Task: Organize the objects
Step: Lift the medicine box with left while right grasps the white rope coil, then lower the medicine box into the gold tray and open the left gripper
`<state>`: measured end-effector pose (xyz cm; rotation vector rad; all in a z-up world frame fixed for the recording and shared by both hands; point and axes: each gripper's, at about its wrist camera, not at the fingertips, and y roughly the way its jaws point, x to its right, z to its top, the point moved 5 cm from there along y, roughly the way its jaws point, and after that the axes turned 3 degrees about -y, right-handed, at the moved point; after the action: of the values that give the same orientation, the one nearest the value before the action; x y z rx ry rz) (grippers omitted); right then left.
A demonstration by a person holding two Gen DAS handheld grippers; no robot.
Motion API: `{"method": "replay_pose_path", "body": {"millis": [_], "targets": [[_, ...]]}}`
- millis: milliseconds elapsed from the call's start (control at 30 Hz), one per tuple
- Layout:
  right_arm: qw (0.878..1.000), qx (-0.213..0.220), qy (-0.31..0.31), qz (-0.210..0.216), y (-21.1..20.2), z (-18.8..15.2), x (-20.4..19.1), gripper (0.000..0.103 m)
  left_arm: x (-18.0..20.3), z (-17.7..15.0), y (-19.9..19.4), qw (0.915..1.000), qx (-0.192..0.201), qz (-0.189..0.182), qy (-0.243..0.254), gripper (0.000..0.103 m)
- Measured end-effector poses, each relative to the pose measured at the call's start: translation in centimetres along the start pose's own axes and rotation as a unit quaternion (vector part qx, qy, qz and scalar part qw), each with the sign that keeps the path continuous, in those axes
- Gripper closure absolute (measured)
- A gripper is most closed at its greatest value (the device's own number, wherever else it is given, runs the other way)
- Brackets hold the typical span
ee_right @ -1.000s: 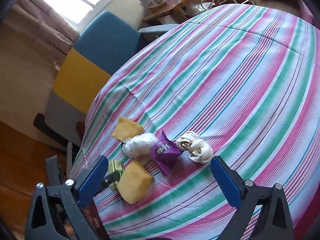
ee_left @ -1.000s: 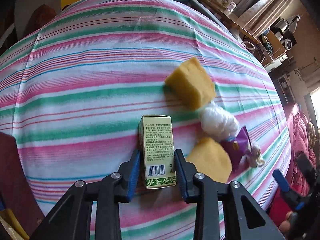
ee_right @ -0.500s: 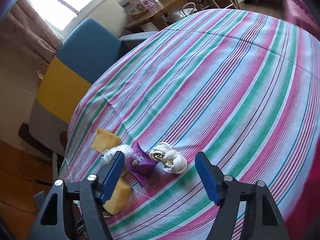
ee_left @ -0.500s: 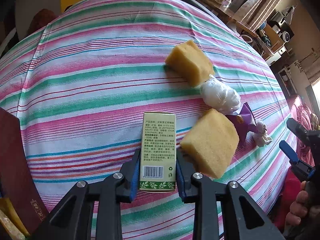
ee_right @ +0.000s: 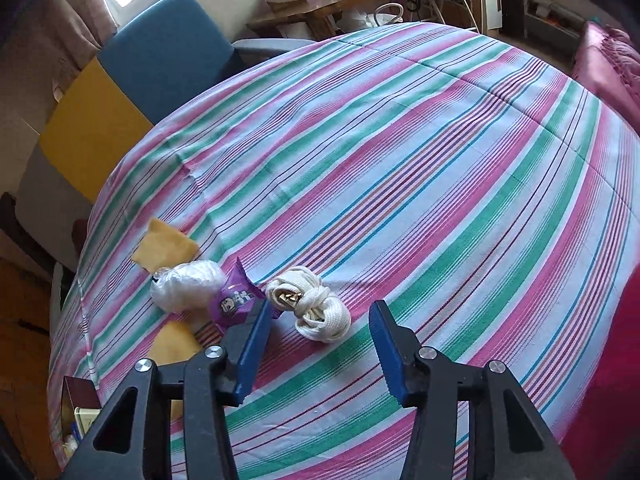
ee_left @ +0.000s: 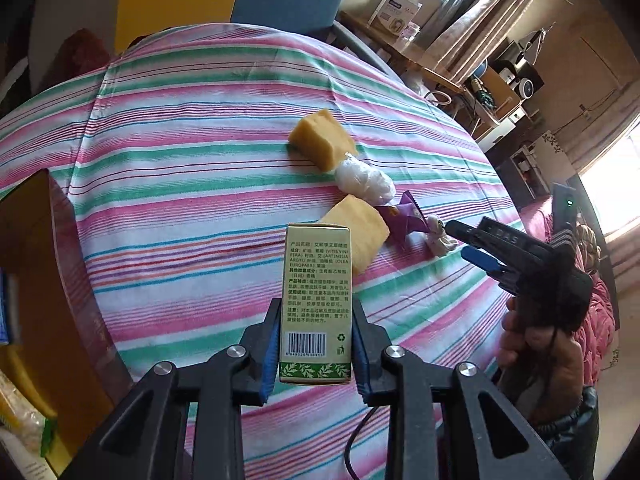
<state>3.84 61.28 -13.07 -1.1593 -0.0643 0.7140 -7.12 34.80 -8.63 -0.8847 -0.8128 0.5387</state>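
You are in the middle of the sorting; your left gripper [ee_left: 316, 354] pinches the green box [ee_left: 317, 300] by its lower end, pads pressed on both narrow sides, and the box is lifted clear of the striped cloth [ee_left: 180, 208], near the edge of the table closest to you; it seems to be on its way to the brown container [ee_left: 24, 280] at the left edge, though I cannot see inside that. Your right gripper [ee_right: 318, 346] has just been closing, but the jaws are yet spread and nothing is between them; the white rope bundle [ee_right: 316, 308] lies just beyond the fingertips, beside the purple packet [ee_right: 234, 300], the white wrapped ball [ee_right: 188, 284] and the two yellow sponges [ee_left: 322, 146], all in one row near the left edge of the table. The next move, I think, asks you to come lower over the rope and centre it before you close; the left fingertip is very near the packet and may catch it. Both grippers point steeply down at the table; your right hand [ee_left: 536, 340] holds its handle from below.
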Motion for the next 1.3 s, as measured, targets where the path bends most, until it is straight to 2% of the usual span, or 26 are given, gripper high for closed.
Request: {"method": "replay_pose_path", "body": {"millis": [167,267,367,433,467,500,700,800,967,1100,1167,1300], "targets": [[0.998,-0.018,-0.044,-0.031,0.8,-0.3,-1.2,0.050,-0.6,-2.5,-3.3,0.9997,0.018,-0.007,0.016,0.073],[0.995,-0.031,-0.076,-0.064,1.7,0.1,-1.5,0.050,-0.8,-3.7,-4.7,0.9993,0.025,-0.011,0.026,0.073],[0.990,-0.049,-0.108,-0.079,2.9,0.2,-1.7,0.050,-1.3,-4.7,-6.1,0.9989,0.034,-0.009,0.031,0.073],[0.988,-0.053,-0.118,-0.086,3.3,0.2,-1.5,0.054,-1.8,-5.0,-7.0,0.9988,0.039,-0.014,0.024,0.073],[0.988,-0.052,-0.117,-0.085,3.4,0.3,-1.4,0.064,-2.2,-5.2,-7.5,0.9988,0.043,-0.015,0.019,0.073],[0.988,-0.053,-0.117,-0.080,3.5,0.3,-1.4,0.073,-2.5,-5.3,-7.9,0.9987,0.046,-0.015,0.013,0.073],[0.988,-0.033,-0.130,-0.080,2.8,0.4,-2.0,0.074,-6.4,-5.0,-11.4,0.9956,0.080,-0.019,-0.046,0.073],[0.990,-0.006,-0.117,-0.074,1.6,1.0,-1.9,0.074,-10.3,-4.4,-13.7,0.9905,0.104,0.004,-0.090,0.073],[0.993,0.024,-0.106,-0.054,0.0,1.5,-2.1,0.074,-17.2,-3.4,-16.5,0.9769,0.129,0.045,-0.164,0.073],[0.992,0.032,-0.116,-0.047,-0.3,1.5,-2.9,0.074,-19.8,-2.5,-16.3,0.9728,0.128,0.070,-0.180,0.073],[0.991,0.035,-0.118,-0.045,-0.4,1.5,-3.1,0.074,-20.3,-1.8,-14.8,0.9739,0.115,0.085,-0.176,0.073],[0.991,0.035,-0.122,-0.041,-0.4,1.3,-3.2,0.074,-21.2,-0.5,-10.9,0.9749,0.080,0.085,-0.190,0.073]]}}
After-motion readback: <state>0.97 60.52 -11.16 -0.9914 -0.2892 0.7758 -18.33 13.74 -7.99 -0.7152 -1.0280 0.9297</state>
